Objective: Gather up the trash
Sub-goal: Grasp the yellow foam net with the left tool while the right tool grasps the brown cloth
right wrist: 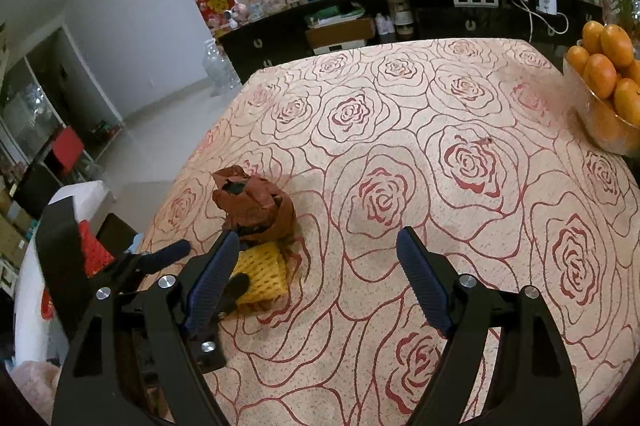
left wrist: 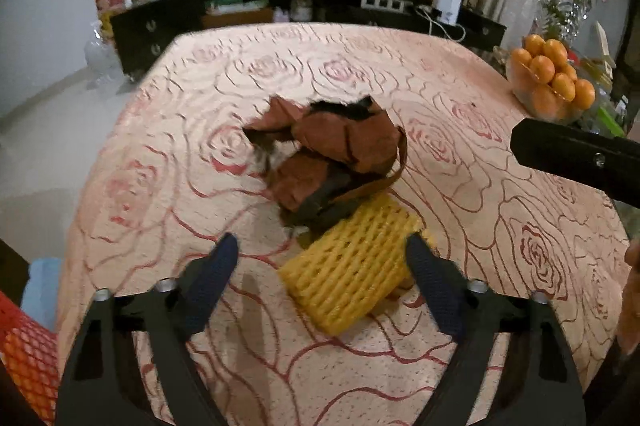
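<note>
Through the left wrist camera I have the left claw (left wrist: 322,250) angled down at the table (left wrist: 460,98), its jaws spread with nothing pressed between the pads; the yellow foam net (left wrist: 348,266) lies on the cloth in the gap ahead of the tips, so I judge this claw is lined up to take it. Just beyond the net, touching its far edge, sits the crumpled brown paper (left wrist: 332,150), the other piece of trash, loose and partly unfolded, which I expect will squash easily when pinched. A bowl of oranges (left wrist: 550,82) stands well apart at the far right edge, out of the way, and a red mesh bag (left wrist: 28,350) shows at the lower left beside the table, possibly where the trash goes, though I cannot tell. Through the right wrist camera the right claw (right wrist: 318,246) hangs wide open and empty over bare cloth, held back, I think, to leave room. From here the brown paper (right wrist: 256,206) and foam net (right wrist: 262,274) sit near the table's left edge, with the left claw (right wrist: 214,266) straddling the net, one finger on either side.
</note>
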The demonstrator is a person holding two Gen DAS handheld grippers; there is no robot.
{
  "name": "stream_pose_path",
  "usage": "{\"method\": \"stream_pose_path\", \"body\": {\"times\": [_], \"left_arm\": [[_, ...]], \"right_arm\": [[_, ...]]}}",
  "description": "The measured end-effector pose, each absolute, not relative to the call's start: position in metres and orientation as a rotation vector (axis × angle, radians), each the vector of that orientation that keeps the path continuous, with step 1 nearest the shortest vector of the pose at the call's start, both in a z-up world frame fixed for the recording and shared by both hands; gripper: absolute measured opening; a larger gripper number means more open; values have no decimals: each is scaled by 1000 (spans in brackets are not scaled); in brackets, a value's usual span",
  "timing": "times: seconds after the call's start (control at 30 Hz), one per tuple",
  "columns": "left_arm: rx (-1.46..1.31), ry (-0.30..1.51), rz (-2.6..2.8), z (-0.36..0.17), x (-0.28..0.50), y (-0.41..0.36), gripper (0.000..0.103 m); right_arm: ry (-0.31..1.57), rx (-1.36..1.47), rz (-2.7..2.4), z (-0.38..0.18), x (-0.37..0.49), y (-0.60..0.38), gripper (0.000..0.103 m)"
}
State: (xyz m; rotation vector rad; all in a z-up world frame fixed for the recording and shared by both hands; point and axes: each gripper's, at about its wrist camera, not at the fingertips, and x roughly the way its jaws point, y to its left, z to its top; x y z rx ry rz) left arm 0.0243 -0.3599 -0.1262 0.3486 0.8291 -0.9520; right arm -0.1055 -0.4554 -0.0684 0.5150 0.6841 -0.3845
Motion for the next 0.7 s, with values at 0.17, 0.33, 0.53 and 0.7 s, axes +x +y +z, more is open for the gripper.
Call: {"method": "stream_pose_path", "body": {"times": [0.17,0.33,0.53,0.7], "left_arm": [[316,876,-979,-130,28,-359,46],[329,873,-1005,-130,19,-354,39],[320,858,-990,-126,12,-345,15],[292,879,-974,-125,16,-333,12]], "right_arm": [[688,530,-395,-71,-106,-459,78],[691,528,-390,-72,-104,-459,78],[681,520,-395,-69,-106,-458,78],[681,515,-393,-69,-105,-457,78]]}}
